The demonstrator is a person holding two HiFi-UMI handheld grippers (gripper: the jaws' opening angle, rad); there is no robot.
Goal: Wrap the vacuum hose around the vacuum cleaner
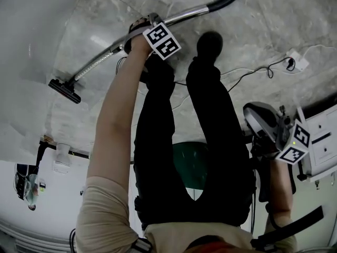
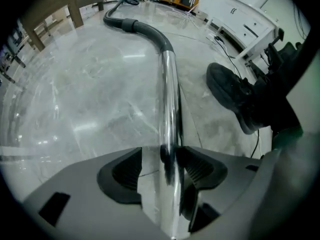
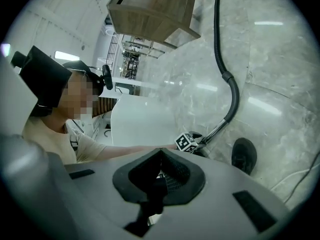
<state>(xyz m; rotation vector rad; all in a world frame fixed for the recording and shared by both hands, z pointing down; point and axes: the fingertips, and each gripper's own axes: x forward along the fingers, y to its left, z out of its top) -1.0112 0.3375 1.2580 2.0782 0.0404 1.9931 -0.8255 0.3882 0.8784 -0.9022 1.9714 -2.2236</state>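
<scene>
Vacuum hose (image 2: 145,31) lies across the floor (image 2: 90,99), joined to the chrome tube (image 2: 169,99), which sits ungripped between the wide jaws of the left gripper (image 2: 164,162). If they close off-centre, the slick tube could roll away. The right gripper (image 3: 159,176) is closed and empty.

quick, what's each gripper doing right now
left gripper: open, metal wand between its jaws, not clamped
right gripper: shut, empty

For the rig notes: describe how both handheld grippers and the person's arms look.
Left gripper and right gripper have pale grey bodies with black ribbed pads. Each carries a white cube printed with black square markers. The person wears a beige short-sleeved shirt; the forearms are bare.
</scene>
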